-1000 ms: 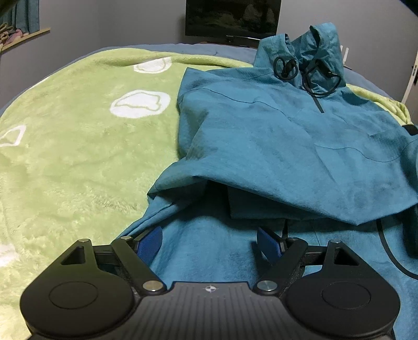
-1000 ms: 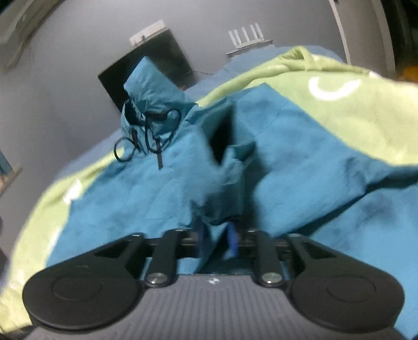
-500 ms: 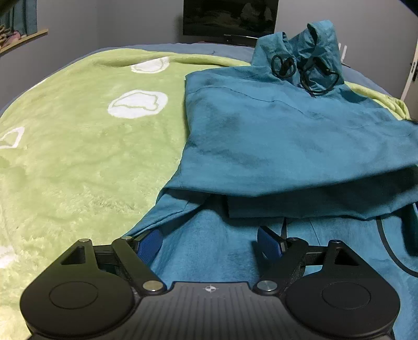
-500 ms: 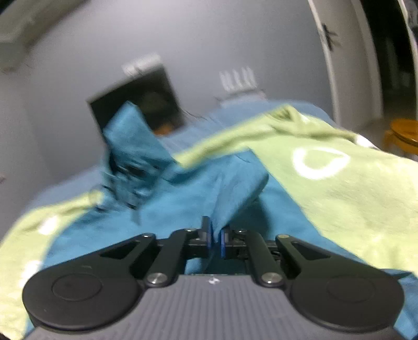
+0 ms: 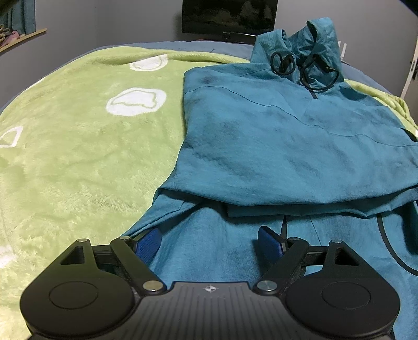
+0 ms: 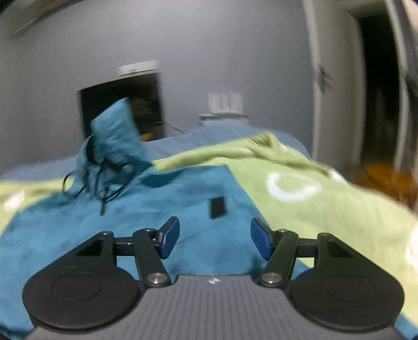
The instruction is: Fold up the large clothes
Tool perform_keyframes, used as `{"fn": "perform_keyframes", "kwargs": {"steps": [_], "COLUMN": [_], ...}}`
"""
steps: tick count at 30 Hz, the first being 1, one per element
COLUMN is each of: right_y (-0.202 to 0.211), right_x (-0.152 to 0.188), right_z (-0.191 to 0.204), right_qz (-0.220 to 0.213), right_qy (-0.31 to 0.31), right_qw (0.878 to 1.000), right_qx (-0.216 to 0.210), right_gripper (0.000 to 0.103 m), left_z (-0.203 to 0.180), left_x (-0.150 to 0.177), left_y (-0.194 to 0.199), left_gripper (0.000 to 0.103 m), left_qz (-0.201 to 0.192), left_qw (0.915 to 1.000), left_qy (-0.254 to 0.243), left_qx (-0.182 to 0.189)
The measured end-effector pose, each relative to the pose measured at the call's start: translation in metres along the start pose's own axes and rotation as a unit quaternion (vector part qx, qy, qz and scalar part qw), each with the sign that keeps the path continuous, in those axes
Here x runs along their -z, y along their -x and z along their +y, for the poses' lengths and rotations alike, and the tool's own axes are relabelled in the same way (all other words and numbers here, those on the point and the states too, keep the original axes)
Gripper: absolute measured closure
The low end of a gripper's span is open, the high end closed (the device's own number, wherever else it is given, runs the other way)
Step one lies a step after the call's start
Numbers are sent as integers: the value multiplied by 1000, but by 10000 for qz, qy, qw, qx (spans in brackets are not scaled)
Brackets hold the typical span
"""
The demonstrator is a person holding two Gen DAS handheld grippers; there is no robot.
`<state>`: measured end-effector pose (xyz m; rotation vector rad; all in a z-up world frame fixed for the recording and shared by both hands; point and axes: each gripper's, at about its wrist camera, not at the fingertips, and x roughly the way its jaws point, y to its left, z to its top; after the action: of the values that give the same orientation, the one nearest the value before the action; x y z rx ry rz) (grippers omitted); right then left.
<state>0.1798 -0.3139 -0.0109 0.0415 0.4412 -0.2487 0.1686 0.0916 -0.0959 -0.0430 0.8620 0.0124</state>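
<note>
**Right claw lets go of the sleeve; left claw waits wide over the hem**

My left claw point(image 5: 209, 242) hangs with its blue pads point(image 5: 147, 242) spread wide and nothing between them, just above the lower part of the teal hooded jacket point(image 5: 274, 136). It sits where it sat a second ago. What has changed in this view is the jacket: the rumpled fold that lay across the chest a second ago is now a flat, smooth panel, with its straight lower edge lying across the body just beyond my pads. The hood point(image 5: 305, 39) stands up at the far end with its black drawcords point(image 5: 300, 68) looped in front. The jacket lies on the right half of a green fleece blanket point(image 5: 78, 157) with white blotches; a dark screen point(image 5: 230, 15) stands against the wall behind. I can read no writing there.

My right claw point(image 6: 215, 240) is released too. A second ago it pinched a bunch of teal cloth, half a second ago its pads were nearly together, and its jaws have just been opening; now the pads point(image 6: 169, 240) stand apart with only air between them. This view is blurred. The jacket point(image 6: 156, 209) lies flat below and ahead of the pads, a small black rectangular patch point(image 6: 217, 208) showing on it just beyond them; whether it carries any lettering I cannot tell. The hood point(image 6: 115, 138) rises at far left, and the green blanket point(image 6: 326, 214) runs off to the right.
</note>
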Motion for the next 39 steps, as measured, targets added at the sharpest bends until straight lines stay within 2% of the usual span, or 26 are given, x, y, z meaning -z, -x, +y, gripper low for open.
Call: {"fn": "perform_keyframes", "kwargs": {"steps": [2, 4, 6, 12, 16, 20, 22, 23, 26, 29, 32, 35, 39], "right_y": [-20, -41, -45, -20, 23, 73, 99, 111, 137, 163, 189, 207, 222], "right_x": [10, 26, 29, 20, 2, -9, -12, -15, -24, -35, -40, -37, -27], "right_z": [4, -4, -17, -36, -57, -70, -76, -80, -93, -94, -86, -85, -95], "right_qz": [583, 1212, 1337, 1090, 581, 166, -20, -71, -37, -56, 66, 364, 707], "right_qy": [146, -53, -468, -1032, -1582, -1421, -1277, -1335, -1493, -1071, -174, 448, 658], "right_qw": [9982, 9926, 9899, 9886, 9852, 9874, 9893, 9882, 9835, 9885, 9967, 9971, 9951], "right_qx": [-30, 23, 13, 66, -309, -671, -709, -748, -1023, -1067, -796, -495, -224], "right_gripper": [43, 43, 43, 41, 41, 38, 35, 31, 30, 30, 30, 29, 27], "left_z": [0, 0, -1, -2, -3, -2, -2, -2, -1, -1, 3, 8, 18], "left_x": [0, 0, 0, 0, 0, 1, 2, 2, 3, 3, 3, 1, -7], "left_y": [0, -1, -1, -2, -1, 1, 3, 4, 8, 13, 23, 44, 93], "left_gripper": [20, 20, 20, 20, 20, 20, 20, 20, 20, 20, 20, 20, 18], "left_qz": [4, 4, 11, 17, -9, -42, -60, -71, -102, -149, -379, -754, -1383], "left_qw": [10000, 10000, 10000, 10000, 10000, 10000, 9999, 9999, 9999, 9998, 9992, 9968, 9886], "left_qy": [-8, -10, -30, -59, -69, -73, -74, -70, -53, -20, 68, 254, 578], "left_qx": [-5, -9, -24, -47, -48, -47, -52, -50, -62, -92, -104, -82, -141]}}
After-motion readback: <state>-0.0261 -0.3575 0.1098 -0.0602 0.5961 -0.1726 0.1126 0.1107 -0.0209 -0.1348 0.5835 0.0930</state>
